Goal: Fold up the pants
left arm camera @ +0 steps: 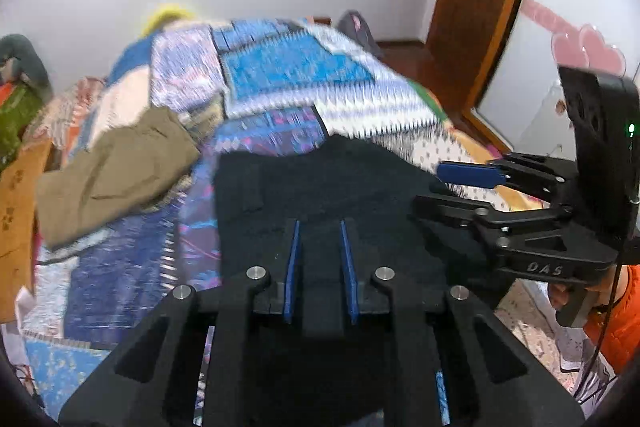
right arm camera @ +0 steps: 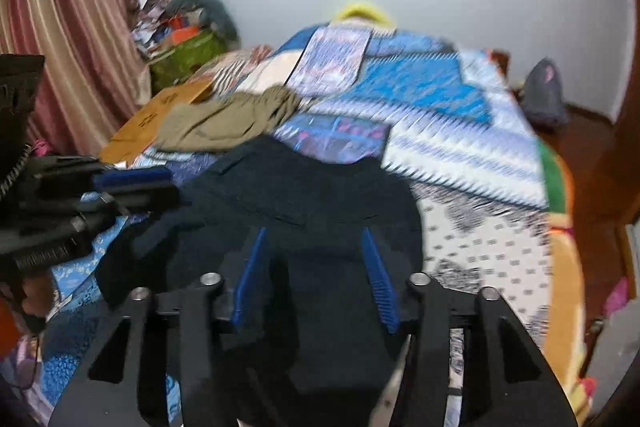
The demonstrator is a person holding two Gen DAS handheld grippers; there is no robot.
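Home bedroom: quilted bed (left arm camera: 296,75), curtain (right arm camera: 68,27)

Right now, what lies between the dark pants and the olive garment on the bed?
Only a strip of the patterned bedspread. In the right wrist view nothing else sits between the dark pants and the olive garment.

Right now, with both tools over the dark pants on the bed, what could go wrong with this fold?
1. The left tool has dark pants fabric between narrow jaws; a thin pinch could slip.
2. The right tool stands wider over bunched cloth, so the fold may come out uneven.
3. The olive garment lies close and could get dragged along.
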